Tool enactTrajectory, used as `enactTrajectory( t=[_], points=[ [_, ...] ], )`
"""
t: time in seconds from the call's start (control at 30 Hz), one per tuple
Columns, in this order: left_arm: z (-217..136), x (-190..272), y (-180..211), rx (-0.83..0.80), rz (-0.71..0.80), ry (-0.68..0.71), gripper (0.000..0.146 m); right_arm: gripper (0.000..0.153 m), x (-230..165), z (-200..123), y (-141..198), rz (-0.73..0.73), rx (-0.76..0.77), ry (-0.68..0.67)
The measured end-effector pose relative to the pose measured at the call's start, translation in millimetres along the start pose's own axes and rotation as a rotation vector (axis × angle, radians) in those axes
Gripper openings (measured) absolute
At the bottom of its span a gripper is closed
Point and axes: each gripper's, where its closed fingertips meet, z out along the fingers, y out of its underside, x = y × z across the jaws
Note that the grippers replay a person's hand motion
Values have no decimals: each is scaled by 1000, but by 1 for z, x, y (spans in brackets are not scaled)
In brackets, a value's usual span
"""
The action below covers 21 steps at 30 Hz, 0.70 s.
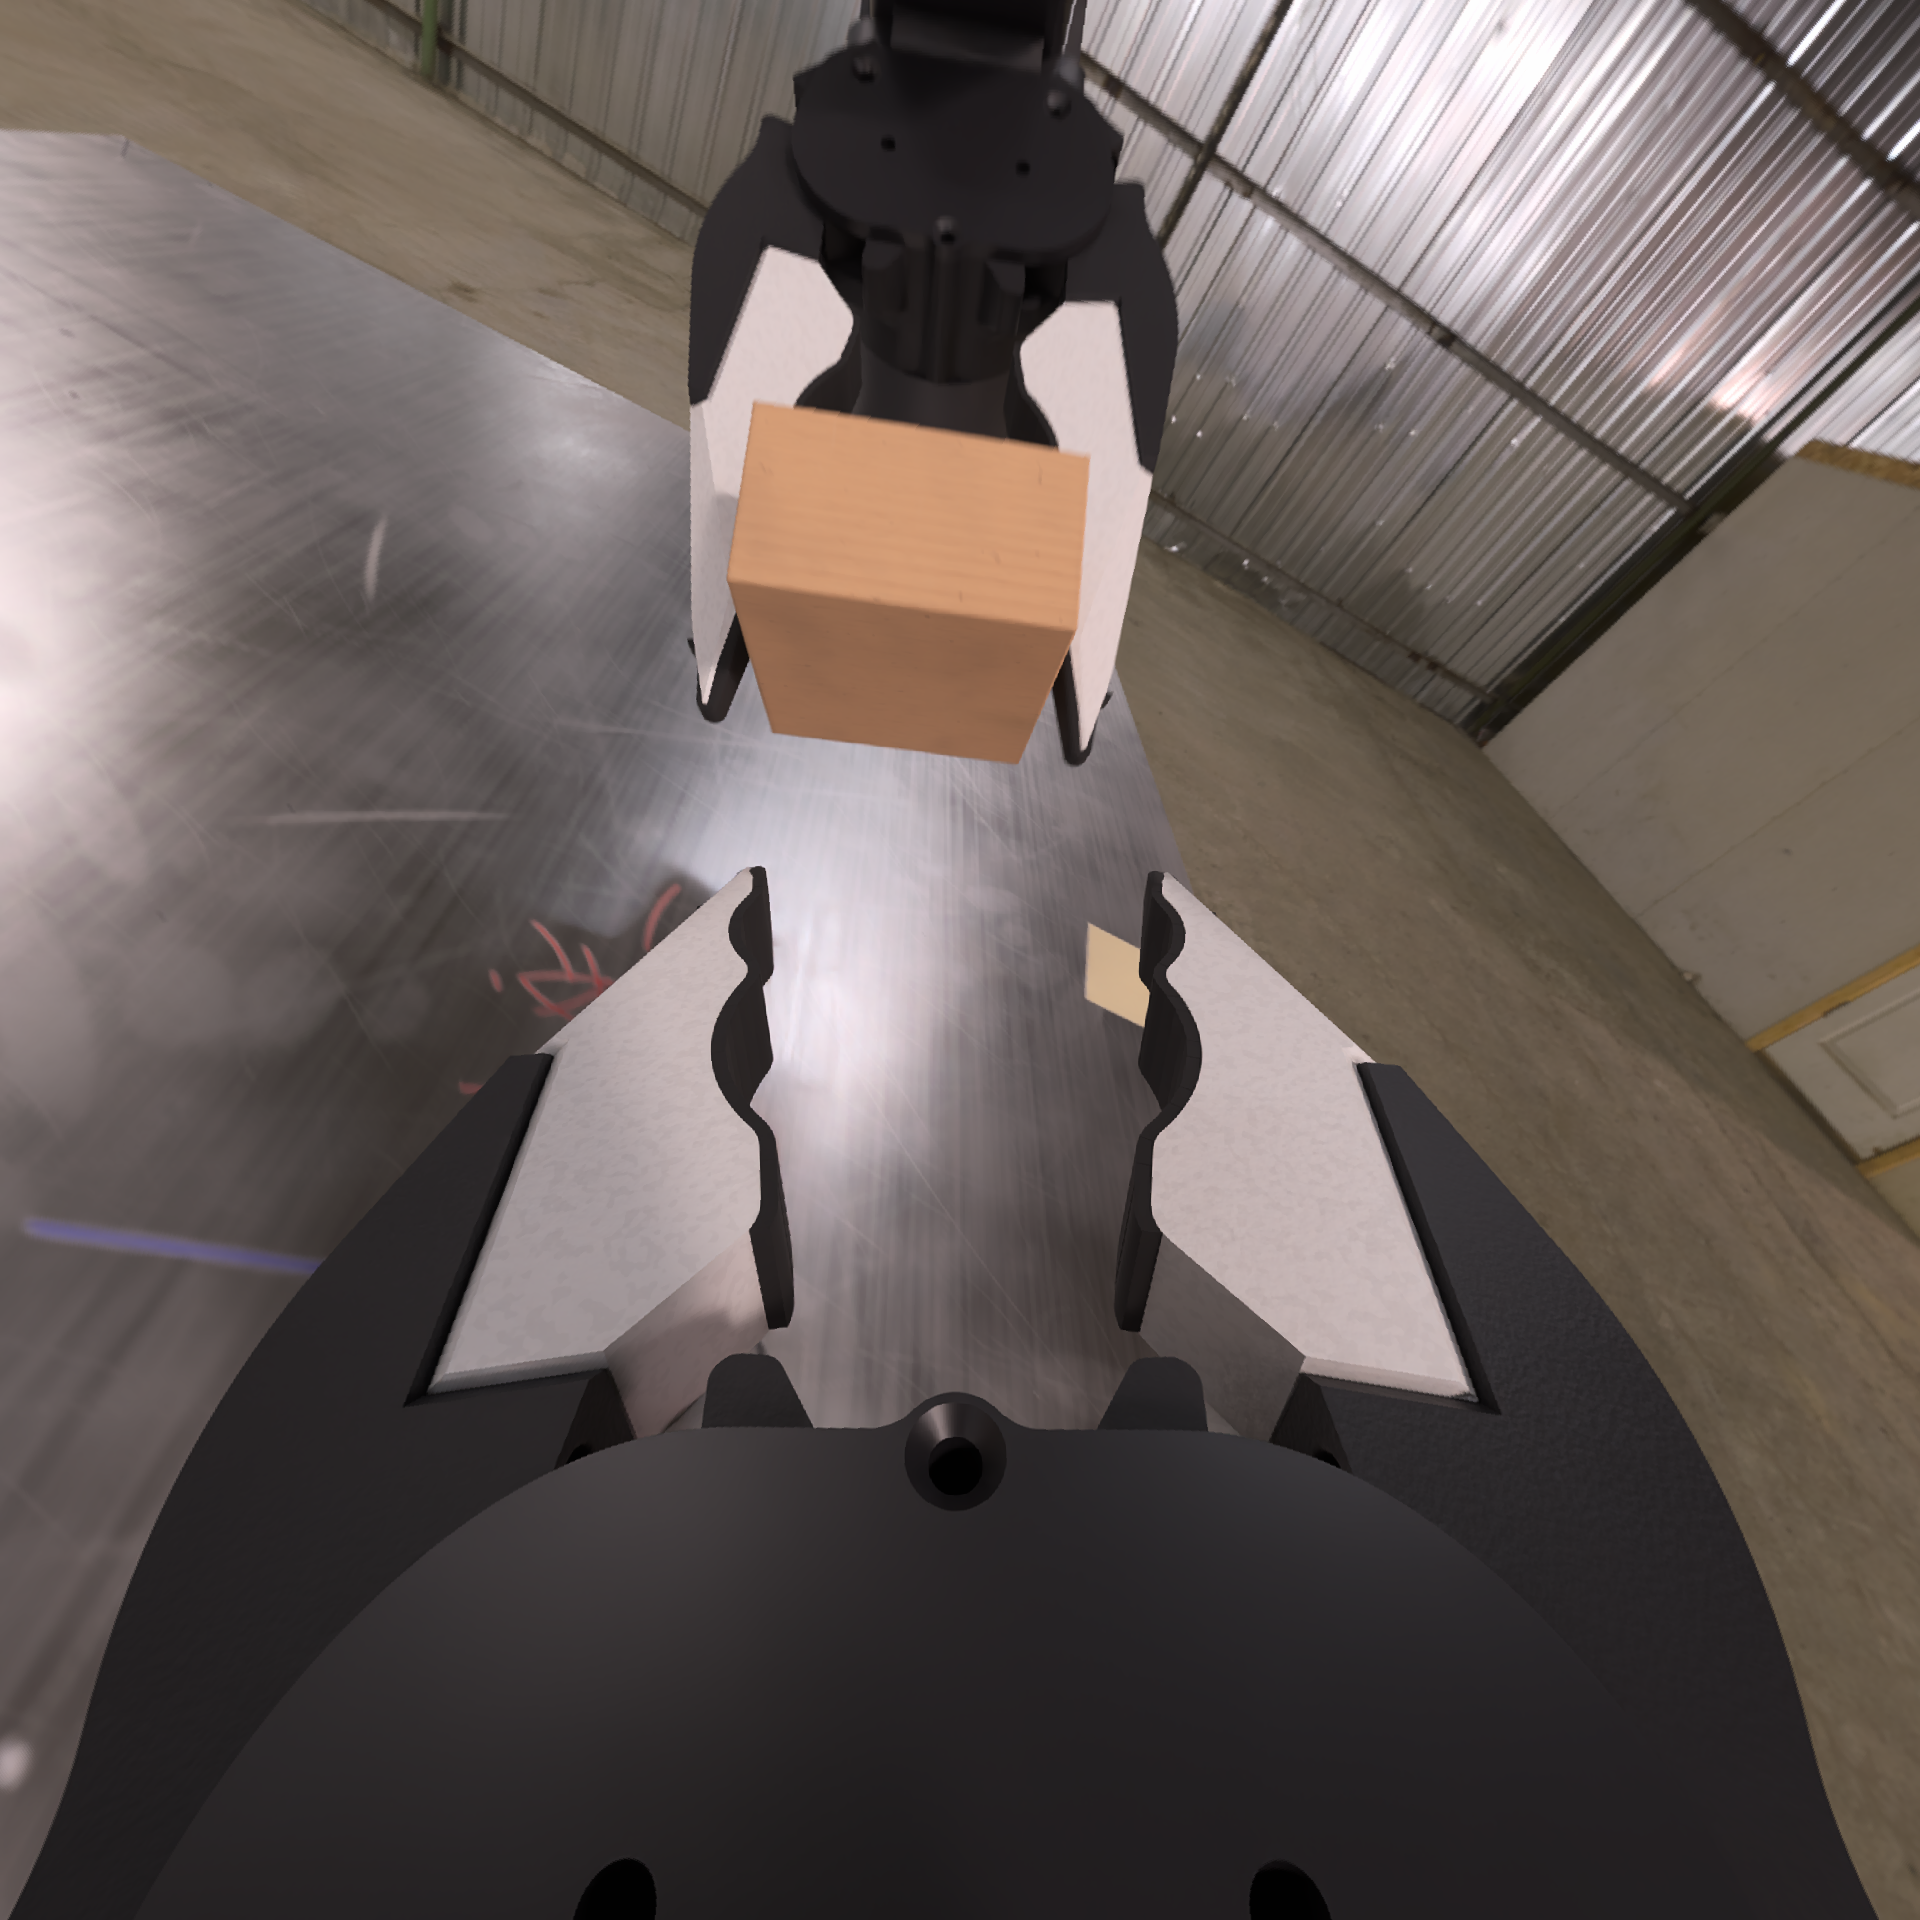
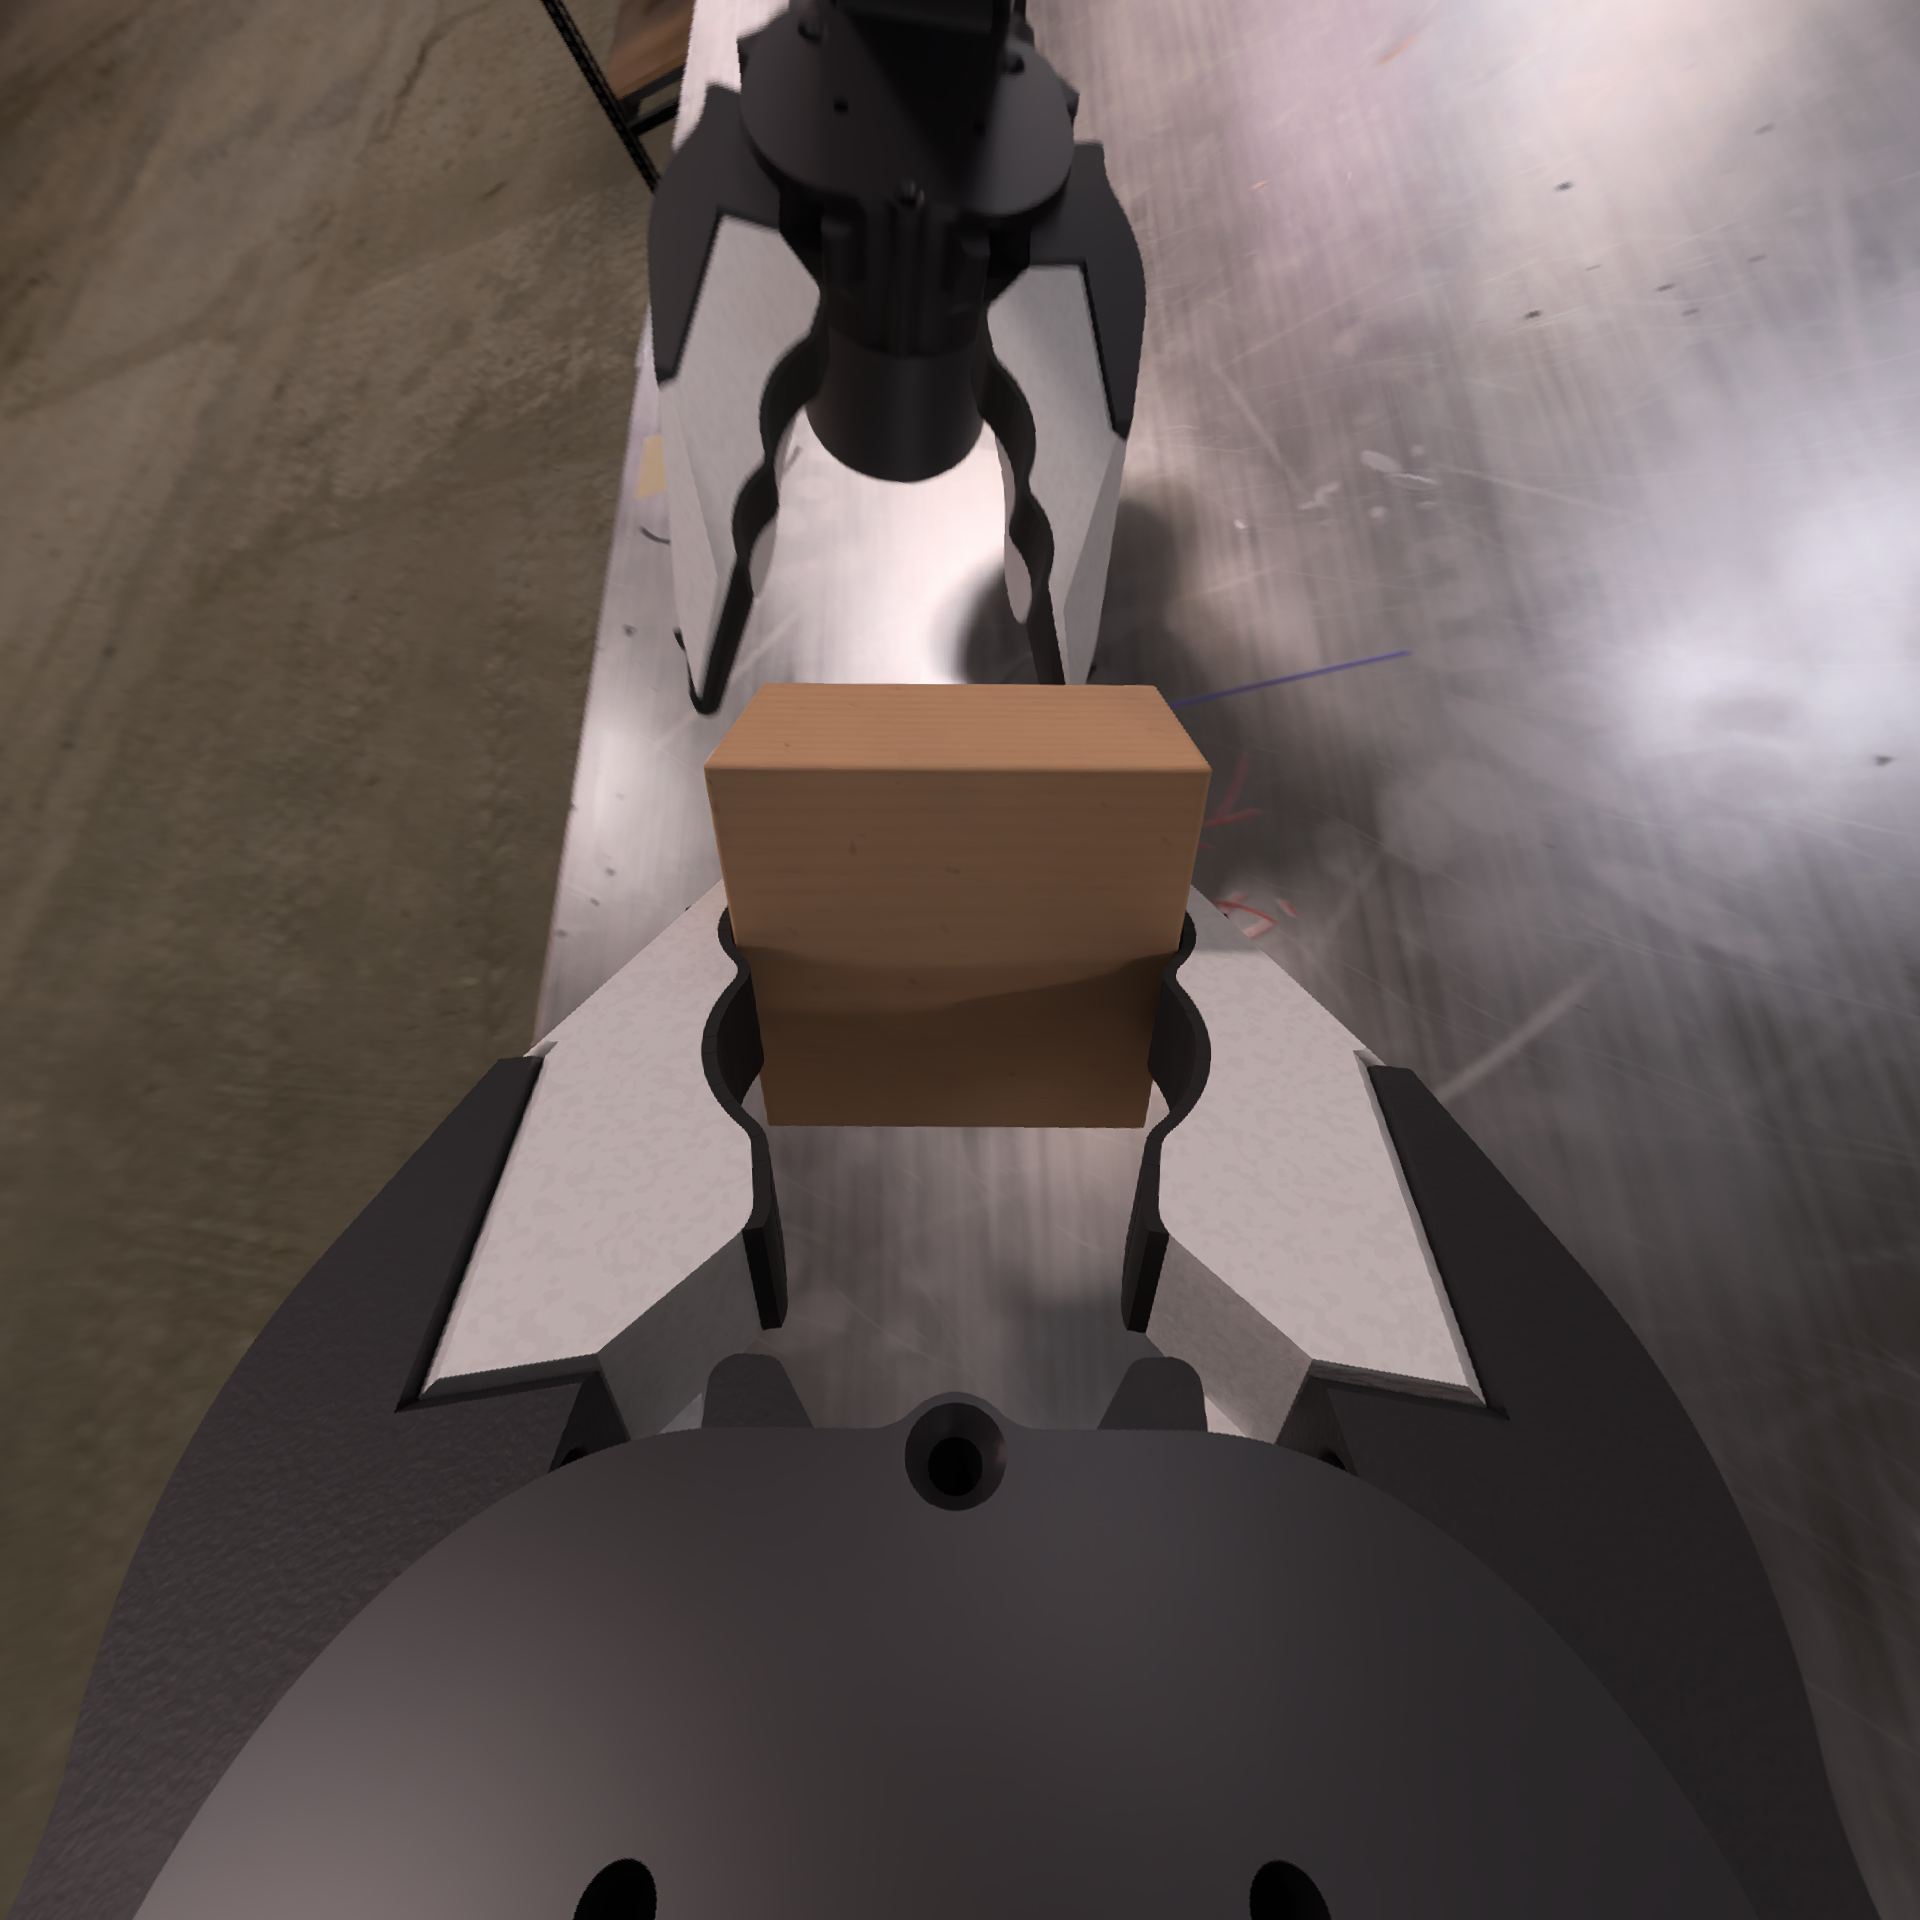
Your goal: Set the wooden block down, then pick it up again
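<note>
- One wooden block (image 2: 956,914), held off the metal table (image 2: 1558,416), pinched between the fingers of the right gripper (image 2: 956,935).
- One left gripper (image 1: 954,894) faces it, jaws spread wide, gripping nothing.
- One small tan card (image 1: 1114,979) lies on the table near its edge.

Scratched metal table (image 1: 312,520); tan paper square (image 1: 1114,977) near edge; concrete floor (image 1: 1351,935); corrugated wall (image 1: 1455,312).

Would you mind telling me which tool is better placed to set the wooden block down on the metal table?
Right. The right tool already clamps the wooden block between its fingers above the metal table. The left tool is open, empty, and merely faces the block.
</note>
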Motion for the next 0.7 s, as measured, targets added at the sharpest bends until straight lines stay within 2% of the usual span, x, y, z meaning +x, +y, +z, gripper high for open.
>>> enactTrajectory(
  t=[0.13,0.27,0.37,0.5,0.7],
  points=[
    [-14,10,21,41,-17,-6,72,76,-15,19,-11,50,-74,-18],
    [-23,12,23,112,-26,-7,71,76,-19,33,-16,48,-183,-45],
    [-26,9,20,91,19,-57,71,76,-10,35,-17,44,-258,-55],
    [-29,-2,14,66,47,-116,71,76,-1,35,-25,60,-267,-133],
    [-28,-19,5,72,-10,-132,71,76,19,32,-30,34,-282,-178]
  ],
)
